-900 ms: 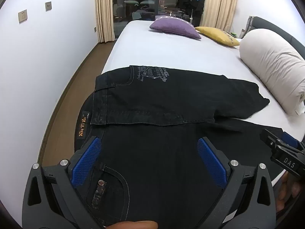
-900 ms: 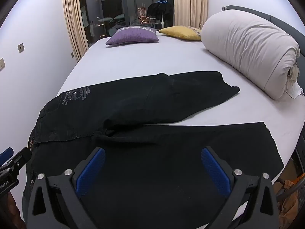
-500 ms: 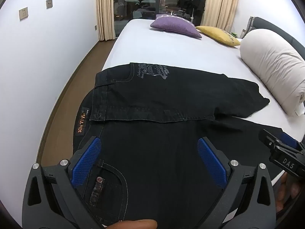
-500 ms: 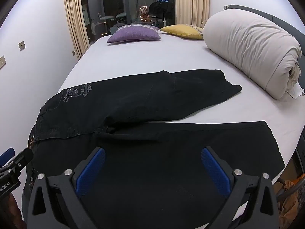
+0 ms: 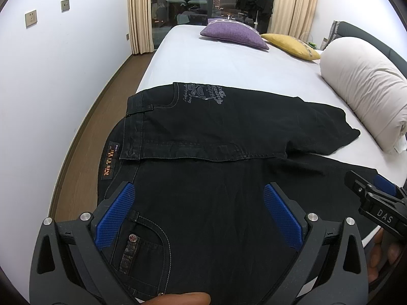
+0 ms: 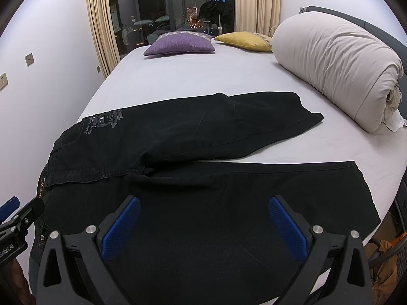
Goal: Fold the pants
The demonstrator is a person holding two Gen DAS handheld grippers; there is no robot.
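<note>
Both cameras are pulling back slightly, showing more of the black pants (image 5: 203, 178) lying spread on the bed (image 5: 216, 58), far leg askew. The left gripper (image 5: 198, 211) and right gripper (image 6: 203, 218) are hovering released, grasping nothing; pinching waistband and hem together would be folding the legs evenly.

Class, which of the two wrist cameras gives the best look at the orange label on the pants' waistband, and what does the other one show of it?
The left wrist view: the label faces that camera, whole, lettering visible though hard to read. In the right wrist view it is only a thin sliver at the pants' left edge.
</note>
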